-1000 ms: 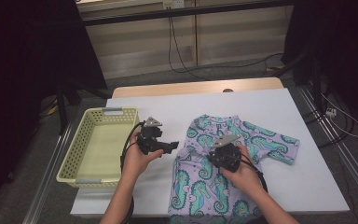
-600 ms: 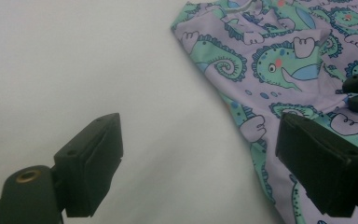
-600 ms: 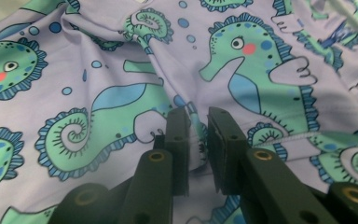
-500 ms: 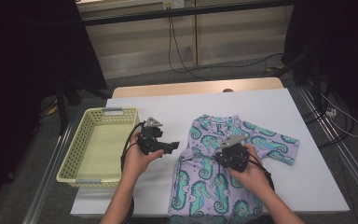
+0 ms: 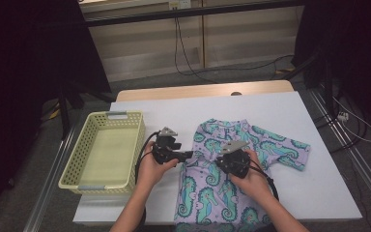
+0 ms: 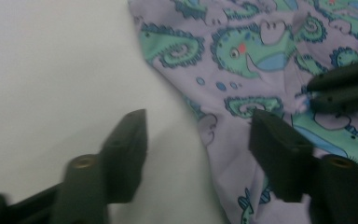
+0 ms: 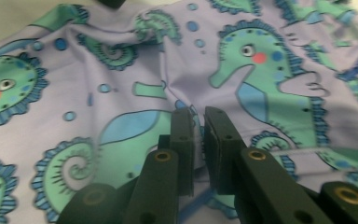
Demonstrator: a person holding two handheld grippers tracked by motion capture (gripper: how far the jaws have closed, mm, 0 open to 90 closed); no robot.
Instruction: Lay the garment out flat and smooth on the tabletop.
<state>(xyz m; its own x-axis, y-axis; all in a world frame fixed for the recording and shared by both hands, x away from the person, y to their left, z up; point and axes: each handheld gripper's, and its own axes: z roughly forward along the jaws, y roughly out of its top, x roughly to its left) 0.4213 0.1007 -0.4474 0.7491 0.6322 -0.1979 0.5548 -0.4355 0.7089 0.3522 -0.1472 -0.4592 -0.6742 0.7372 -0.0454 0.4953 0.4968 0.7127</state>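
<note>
Left tool [image 5: 189,154] level at garment [image 5: 251,145] edge, right tool [image 5: 221,161] pinching fabric

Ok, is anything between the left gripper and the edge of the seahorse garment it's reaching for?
Nothing visible. The left gripper straddles the seahorse garment's edge on the white table, its jaws just closing, pads not yet on the cloth. The right gripper is pinched shut on the fabric farther in.

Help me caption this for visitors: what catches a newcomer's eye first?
The lilac seahorse-print garment spread on the white table, right of centre. The right gripper is pinched on its cloth, the left gripper has just been closing at its left edge. A yellow basket sits at the table's left.
</note>
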